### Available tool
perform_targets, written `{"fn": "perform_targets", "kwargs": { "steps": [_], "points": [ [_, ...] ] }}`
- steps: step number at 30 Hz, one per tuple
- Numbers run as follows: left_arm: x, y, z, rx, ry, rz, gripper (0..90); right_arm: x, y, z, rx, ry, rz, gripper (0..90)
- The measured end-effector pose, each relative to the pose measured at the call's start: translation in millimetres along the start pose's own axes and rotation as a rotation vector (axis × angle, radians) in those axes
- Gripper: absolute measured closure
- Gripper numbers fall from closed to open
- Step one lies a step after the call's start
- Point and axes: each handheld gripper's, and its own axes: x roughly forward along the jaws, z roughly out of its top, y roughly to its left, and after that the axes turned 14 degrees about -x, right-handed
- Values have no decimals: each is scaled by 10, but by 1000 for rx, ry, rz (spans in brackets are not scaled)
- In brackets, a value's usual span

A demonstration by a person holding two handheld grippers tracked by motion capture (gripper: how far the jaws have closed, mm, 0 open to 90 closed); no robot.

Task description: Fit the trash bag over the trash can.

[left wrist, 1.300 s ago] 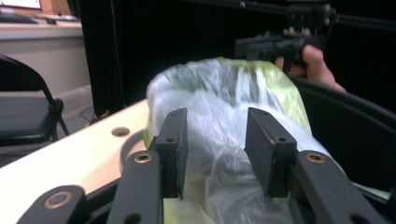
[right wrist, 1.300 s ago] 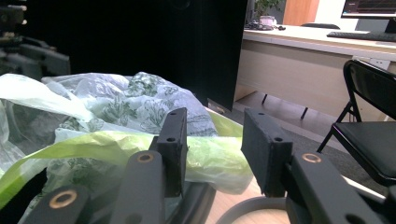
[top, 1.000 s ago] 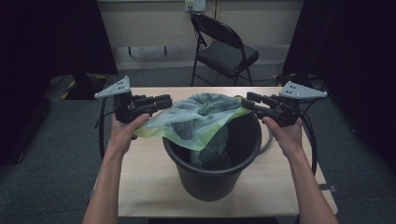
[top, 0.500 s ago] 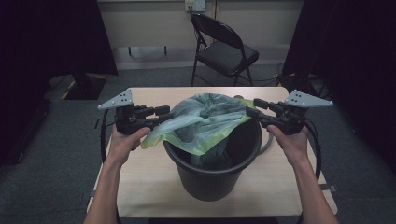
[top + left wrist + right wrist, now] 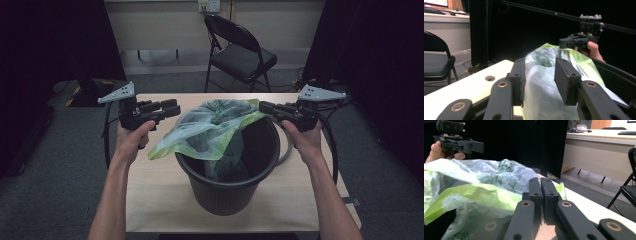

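a thin translucent green plastic bag (image 5: 212,127), printed with darker green marks, lies draped over the far rim of a round black plastic bucket (image 5: 227,190); part of it hangs down inside the bucket and a loose flap spills out over the rim toward the left. the bucket stands upright near the middle of a pale wooden table (image 5: 160,210).

the right gripper (image 5: 263,106) meets the bag at its far right corner, above the bucket's rim. in the right gripper view its two black jaws stand pressed together, having just been closing, with the bag's yellow-green edge (image 5: 499,195) lying against and beside them; whether the film is actually pinched between the pads cannot be told. the right hand (image 5: 302,140) holds the gripper's body just outside the bucket.

the left gripper (image 5: 172,109) sits level at the left of the bag, held by the left hand (image 5: 132,142) over the table's left edge. in the left gripper view its jaws stand apart, with the blurred bag (image 5: 541,85) bulging up between them; the left pad lies along the film while the right pad stands clear of it, so the bag is not clamped.

beyond the table stands a black folding metal chair (image 5: 240,55) on a grey floor (image 5: 65,165), before a pale wall (image 5: 165,30) and dark curtains (image 5: 50,40).
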Motion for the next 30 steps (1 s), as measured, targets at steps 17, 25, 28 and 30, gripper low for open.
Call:
{"fn": "perform_targets", "kwargs": {
  "steps": [17,25,28,30],
  "points": [
    [-3,-194,-181,54,42,24,783,-74,169,-19,-2,43,-37,555],
    [-138,-284,-243,61,42,8,771,-15,114,-5,-5,56,-12,755],
    [-138,-277,-191,68,48,9,738,25,70,-1,0,53,-4,816],
    [-119,-256,-116,57,14,5,702,29,38,18,6,31,0,898]
  ]
}}
